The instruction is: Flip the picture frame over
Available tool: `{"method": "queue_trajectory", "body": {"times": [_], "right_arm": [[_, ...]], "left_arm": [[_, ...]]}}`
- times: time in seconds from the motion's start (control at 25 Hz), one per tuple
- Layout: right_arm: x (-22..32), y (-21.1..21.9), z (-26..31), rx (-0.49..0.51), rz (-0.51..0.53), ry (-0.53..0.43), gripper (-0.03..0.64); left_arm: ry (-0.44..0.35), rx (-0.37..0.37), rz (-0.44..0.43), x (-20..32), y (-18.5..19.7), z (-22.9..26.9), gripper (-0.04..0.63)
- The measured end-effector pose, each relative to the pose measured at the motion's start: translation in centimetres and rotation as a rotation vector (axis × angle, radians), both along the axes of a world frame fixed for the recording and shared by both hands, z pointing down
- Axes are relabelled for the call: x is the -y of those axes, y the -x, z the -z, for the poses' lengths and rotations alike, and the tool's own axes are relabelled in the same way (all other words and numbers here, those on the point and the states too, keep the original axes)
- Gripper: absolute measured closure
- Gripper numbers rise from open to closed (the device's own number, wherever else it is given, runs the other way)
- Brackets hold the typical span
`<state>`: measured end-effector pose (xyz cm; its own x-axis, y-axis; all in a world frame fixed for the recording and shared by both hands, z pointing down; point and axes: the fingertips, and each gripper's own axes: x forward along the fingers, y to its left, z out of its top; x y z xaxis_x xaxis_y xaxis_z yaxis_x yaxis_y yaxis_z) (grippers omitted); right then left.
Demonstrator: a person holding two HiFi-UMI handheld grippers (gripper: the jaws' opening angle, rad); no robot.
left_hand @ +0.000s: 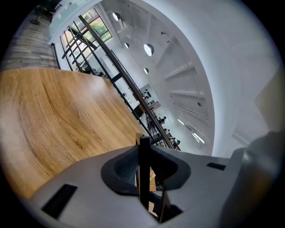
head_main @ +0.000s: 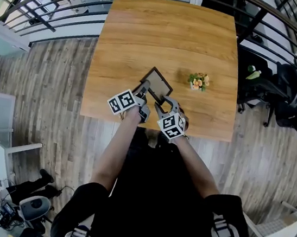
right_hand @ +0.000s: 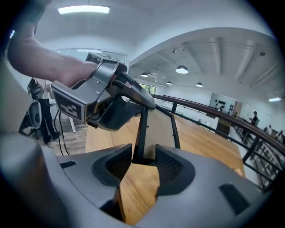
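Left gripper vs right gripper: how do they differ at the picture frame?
Left gripper is clamped on the thin edge of the picture frame; right gripper has its jaws apart, that edge between them with a gap beside it. In the head view, left gripper takes the frame's left side, right gripper its near corner. Both reach it from the person's side.

Both forearms reach forward from the body, hands close together. The left gripper (head_main: 142,91) has its jaws pinched on the rim of the picture frame (head_main: 156,82). Just beside it, the right gripper (head_main: 164,102) straddles the rim with its jaws slack, not pressing.
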<state>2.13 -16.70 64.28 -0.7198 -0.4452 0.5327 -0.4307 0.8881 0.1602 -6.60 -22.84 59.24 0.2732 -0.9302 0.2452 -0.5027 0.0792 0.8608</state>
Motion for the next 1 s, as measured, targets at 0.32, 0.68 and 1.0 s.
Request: {"method": "queue_trajectory", "body": {"times": [0.32, 0.68, 1.0], "right_arm": [[1.9, -0.2, 1.2, -0.070, -0.044, -0.154, 0.448], [2.7, -0.9, 1.5, -0.060, -0.041, -0.155, 0.532], [3.0, -0.4, 3.2, 0.071, -0.045, -0.087, 0.537]], "left_arm": [[0.048, -0.029, 0.051, 0.5, -1.2, 1.2, 0.509], [0.003, -0.065, -0.035, 1.4, -2.7, 1.7, 0.495], [-0.126, -0.048, -0.094, 1.6, -2.4, 3.5, 0.491]]}}
